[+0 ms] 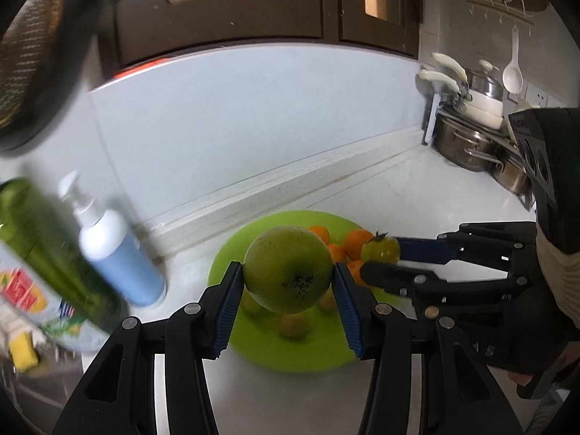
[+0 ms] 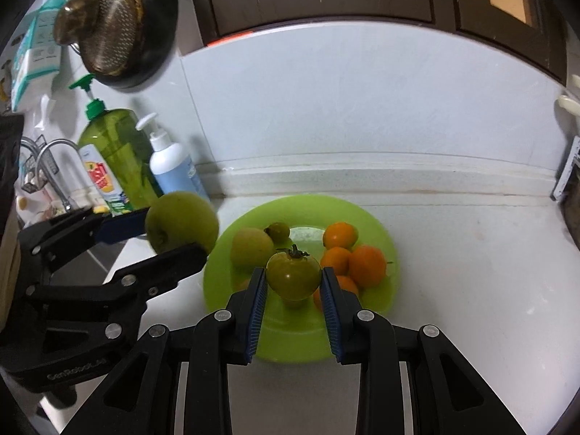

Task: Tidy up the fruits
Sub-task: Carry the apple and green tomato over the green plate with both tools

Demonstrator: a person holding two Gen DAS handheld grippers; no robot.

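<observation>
Above the round lime-green plastic plate [image 2: 362, 214], the left gripper [image 1: 288, 281] clamps a large green apple [image 1: 288, 268] while the right gripper [image 2: 293, 282] grips a small green tomato [image 2: 293, 275].

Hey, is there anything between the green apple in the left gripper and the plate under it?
Nothing visible. The green apple hangs in the left gripper above the lime green plate, whose near part is bare; small yellow-green fruits lie beneath it.
</observation>
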